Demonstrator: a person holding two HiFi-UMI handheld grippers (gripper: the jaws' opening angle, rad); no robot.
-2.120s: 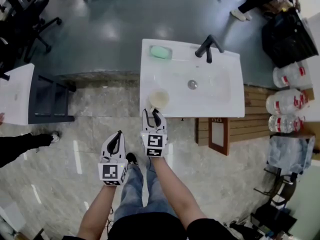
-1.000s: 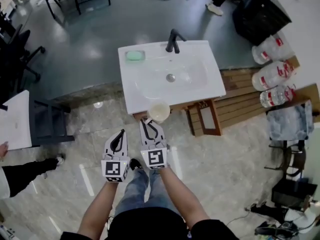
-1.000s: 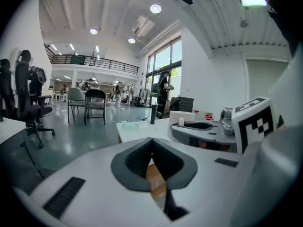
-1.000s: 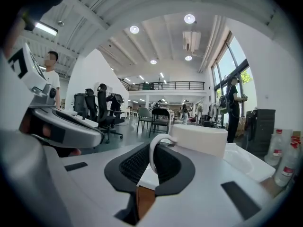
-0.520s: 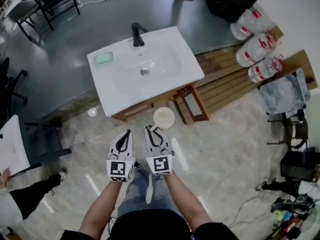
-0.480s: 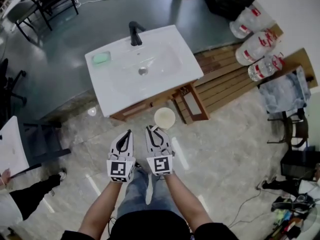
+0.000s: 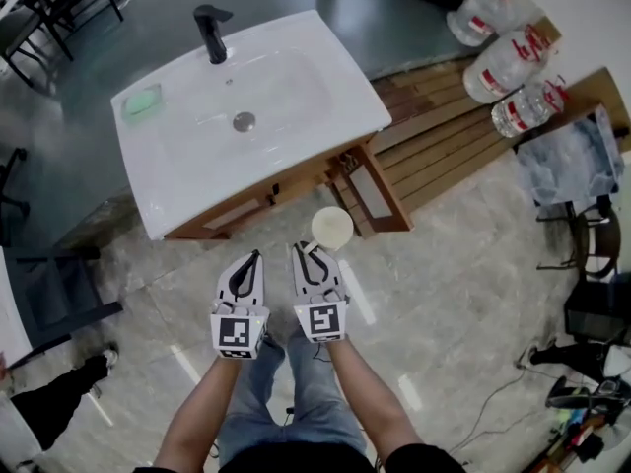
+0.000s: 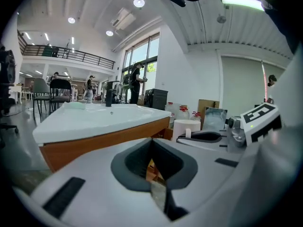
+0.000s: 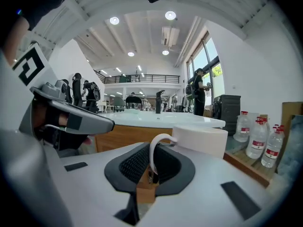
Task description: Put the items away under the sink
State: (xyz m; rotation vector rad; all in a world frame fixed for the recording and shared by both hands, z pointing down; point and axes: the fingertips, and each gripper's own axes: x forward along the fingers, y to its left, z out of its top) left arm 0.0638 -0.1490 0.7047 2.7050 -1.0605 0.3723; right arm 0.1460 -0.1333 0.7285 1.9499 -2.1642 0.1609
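A white mug (image 7: 332, 228) hangs in front of the wooden cabinet (image 7: 258, 203) under the white sink (image 7: 296, 116). My right gripper (image 7: 313, 253) is shut on the mug's handle (image 9: 153, 156), and the mug's body (image 9: 200, 139) stands out past the jaws to the right. Beside it on the left, my left gripper (image 7: 255, 258) is shut with nothing between its jaws. In the left gripper view the jaws (image 8: 154, 173) meet, with the mug (image 8: 186, 126) and the right gripper to their right. A cabinet door (image 7: 372, 193) stands open by the mug.
A black faucet (image 7: 210, 30) and a green soap (image 7: 143, 101) are on the sink. Large water bottles (image 7: 498, 62) lie on wooden slats (image 7: 444, 151) at the right, next to a bluish bag (image 7: 567, 170). A dark stand (image 7: 54, 299) is at the left.
Both grippers, with the mug, have come away from the sink's front rim and sunk in front of the cabinet. The sink has slid up and left in the head view.
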